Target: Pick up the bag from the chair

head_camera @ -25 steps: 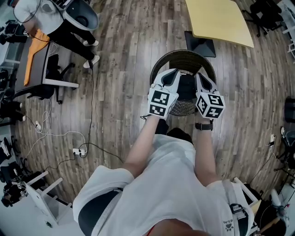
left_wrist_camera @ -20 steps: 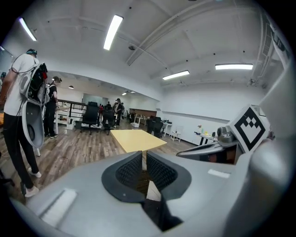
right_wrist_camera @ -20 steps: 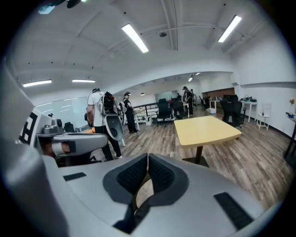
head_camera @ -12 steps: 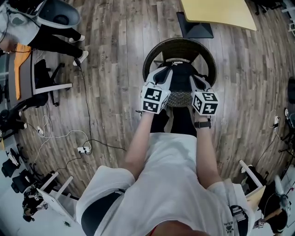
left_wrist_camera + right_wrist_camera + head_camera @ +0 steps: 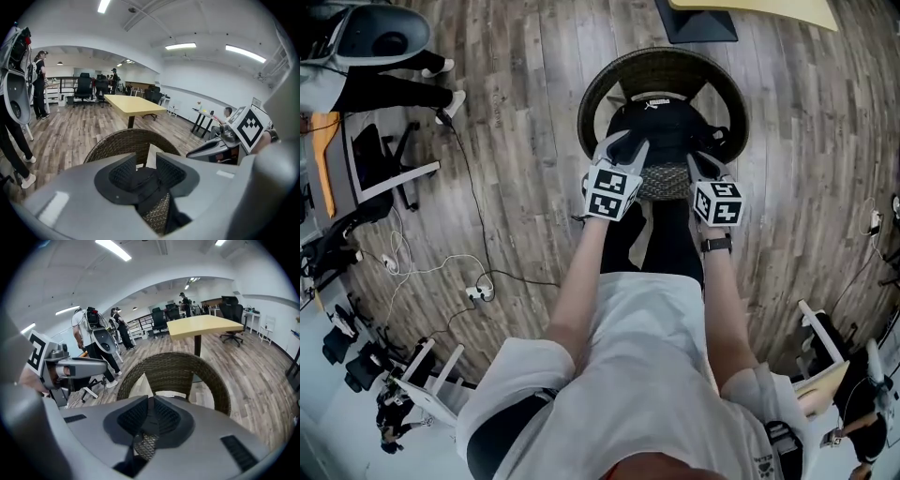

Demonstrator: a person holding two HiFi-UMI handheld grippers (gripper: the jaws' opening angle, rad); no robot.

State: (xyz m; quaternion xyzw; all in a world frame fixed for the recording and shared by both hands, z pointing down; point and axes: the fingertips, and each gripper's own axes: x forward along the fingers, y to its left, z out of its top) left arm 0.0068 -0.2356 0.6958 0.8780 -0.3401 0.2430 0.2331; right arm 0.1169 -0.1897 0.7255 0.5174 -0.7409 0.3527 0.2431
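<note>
Head view shows the bag [image 5: 667, 124] on the chair [image 5: 598, 82]. Left gripper [image 5: 624, 148] and right gripper [image 5: 700, 159] each pinch its black fabric.

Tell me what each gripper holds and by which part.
Both hold the black bag: the left gripper pinches a fold of fabric at its left side, the right gripper a thin fold or strap at its right side.

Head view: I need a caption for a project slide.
Seen from above, the left hand-held gripper and right hand-held gripper clamp a black bag over a round wicker chair.
</note>
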